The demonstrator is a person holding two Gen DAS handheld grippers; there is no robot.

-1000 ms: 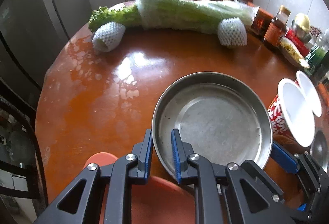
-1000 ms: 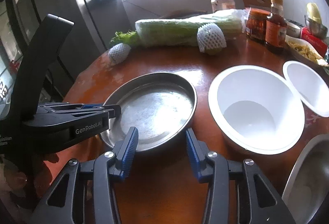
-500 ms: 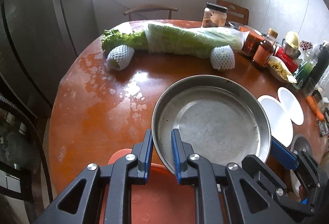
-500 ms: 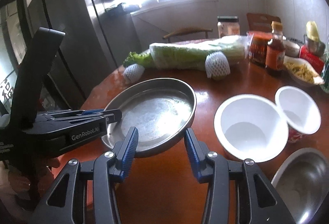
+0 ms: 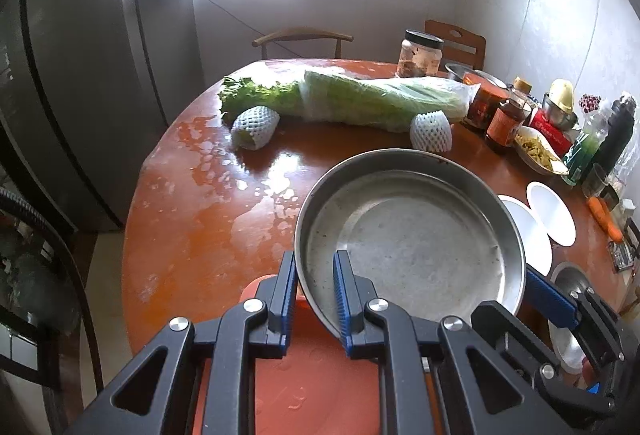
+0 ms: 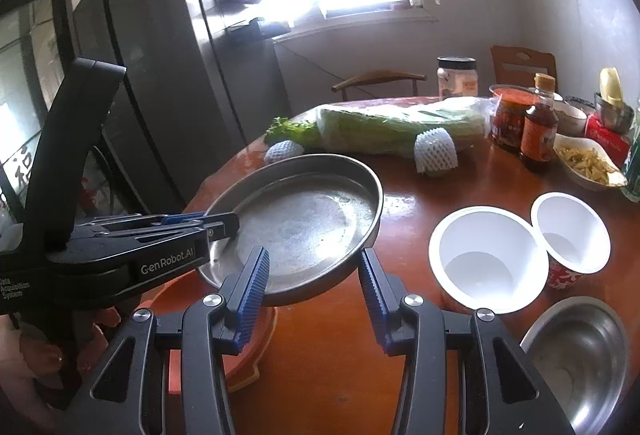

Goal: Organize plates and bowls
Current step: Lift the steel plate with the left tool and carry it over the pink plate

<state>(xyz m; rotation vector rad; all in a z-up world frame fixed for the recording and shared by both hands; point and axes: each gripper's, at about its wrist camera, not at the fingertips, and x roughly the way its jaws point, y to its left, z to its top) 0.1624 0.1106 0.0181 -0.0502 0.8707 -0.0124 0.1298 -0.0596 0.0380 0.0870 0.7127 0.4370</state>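
Observation:
A round steel plate (image 5: 420,235) hangs tilted above the brown table (image 5: 208,219). My left gripper (image 5: 314,263) is shut on its near-left rim, one finger inside the plate and one outside. The right wrist view shows that left gripper (image 6: 224,225) coming in from the left onto the steel plate (image 6: 304,219). My right gripper (image 6: 312,255) stands with its jaws apart around the plate's near edge; no pad visibly presses on it. An orange plate (image 6: 248,355) lies on the table under the steel one.
Two white paper cups (image 6: 484,259) (image 6: 570,235) and a steel bowl (image 6: 576,355) stand to the right. Bagged cabbage (image 5: 380,103), two foam-netted fruits (image 5: 256,127), jars, bottles (image 6: 538,131) and a snack dish crowd the far side. A fridge (image 5: 80,75) stands on the left.
Both grippers have risen together, and the steel plate has come up off the table with them. The table and cups look smaller and farther below.

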